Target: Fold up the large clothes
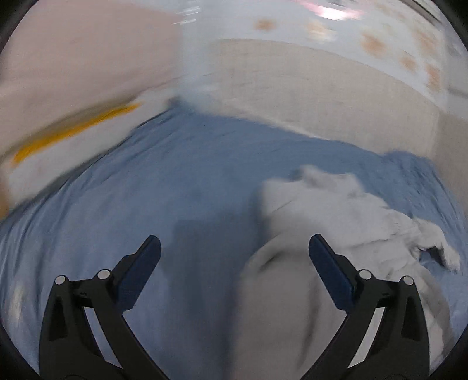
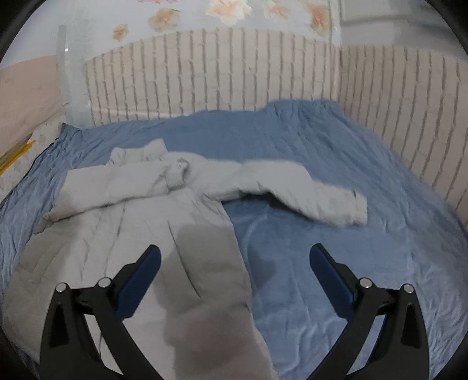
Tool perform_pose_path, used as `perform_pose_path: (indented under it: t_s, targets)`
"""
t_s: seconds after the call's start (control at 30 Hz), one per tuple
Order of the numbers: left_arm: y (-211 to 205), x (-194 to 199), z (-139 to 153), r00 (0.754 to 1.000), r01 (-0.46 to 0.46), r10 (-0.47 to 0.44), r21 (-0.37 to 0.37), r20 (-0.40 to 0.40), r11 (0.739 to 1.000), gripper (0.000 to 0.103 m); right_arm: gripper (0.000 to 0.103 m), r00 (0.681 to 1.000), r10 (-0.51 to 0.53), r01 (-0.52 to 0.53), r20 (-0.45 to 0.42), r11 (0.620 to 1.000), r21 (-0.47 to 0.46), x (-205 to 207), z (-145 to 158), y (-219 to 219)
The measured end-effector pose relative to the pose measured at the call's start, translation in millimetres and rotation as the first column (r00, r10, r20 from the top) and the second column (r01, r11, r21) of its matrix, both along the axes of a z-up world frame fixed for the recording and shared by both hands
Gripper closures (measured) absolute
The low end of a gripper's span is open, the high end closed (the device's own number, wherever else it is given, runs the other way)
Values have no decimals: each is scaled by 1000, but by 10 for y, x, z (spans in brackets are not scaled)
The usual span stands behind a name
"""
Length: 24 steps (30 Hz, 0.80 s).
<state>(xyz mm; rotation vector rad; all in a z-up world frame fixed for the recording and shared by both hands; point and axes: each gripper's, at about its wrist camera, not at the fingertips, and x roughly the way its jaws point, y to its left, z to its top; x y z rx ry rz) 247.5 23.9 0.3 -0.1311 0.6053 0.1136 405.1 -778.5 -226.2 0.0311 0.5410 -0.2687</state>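
A large white padded coat point(image 2: 140, 222) lies spread on a blue bedsheet point(image 2: 321, 163). One sleeve point(image 2: 295, 190) stretches out to the right; the other is folded across the chest. My right gripper point(image 2: 234, 257) is open and empty, hovering above the coat's lower right edge. In the blurred left wrist view the coat point(image 1: 336, 222) lies to the right, and my left gripper point(image 1: 234, 254) is open and empty above its left edge and the blue sheet point(image 1: 146, 190).
A cream padded headboard point(image 2: 219, 73) curves round the bed's far and right sides. A floral wall point(image 2: 228, 11) rises behind it. A pale bedside surface with a yellow strip point(image 2: 17, 152) is at the left; it also shows in the left wrist view point(image 1: 73, 128).
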Motion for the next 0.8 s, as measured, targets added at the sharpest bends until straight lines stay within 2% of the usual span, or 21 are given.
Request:
perform_pose_path:
  t_s: [0.07,0.13,0.2,0.27,0.37,0.47,0.57,0.67,0.8]
  targets:
    - [222,-439,-107,998,-53,54,21,-37,998,3,2,999,-33,34,-37,999,27,-28,-118,-131]
    - [344,-801,-255,994,-69,73,49,-84,996,3,2,996,-50,52,-72,998,19,-32,-237,-180]
    - [378,-1039,-378,990,-61,65,39,-122,997,3,2,993,-39,41,-112,999,11,-37,-365,-191]
    - [208,-1190,-525,989,-52,55,27,-135,998,3,2,984,-9,10,-176,1000,7,-87,-528,-197]
    - [-40,-1203,-660,985,-17,28,62,-172,998,3,2,966,41,-39,-254,999,16,-235,-731,-189]
    - [-109,-1155,-821,975,-3,23,92,-222,996,3,2,949,71,-74,-306,997,1,-334,-901,-149]
    - [-189,-1071,-962,967,2,27,116,-253,993,3,2,946,75,-66,-317,997,38,-368,-1004,-151]
    - [-256,-1040,-1173,947,46,11,170,-320,984,3,2,945,55,-31,-323,996,79,-452,-1017,-223]
    - [-263,-961,-1260,945,31,14,133,-326,991,3,2,945,61,-36,-322,996,82,-500,-1018,-154]
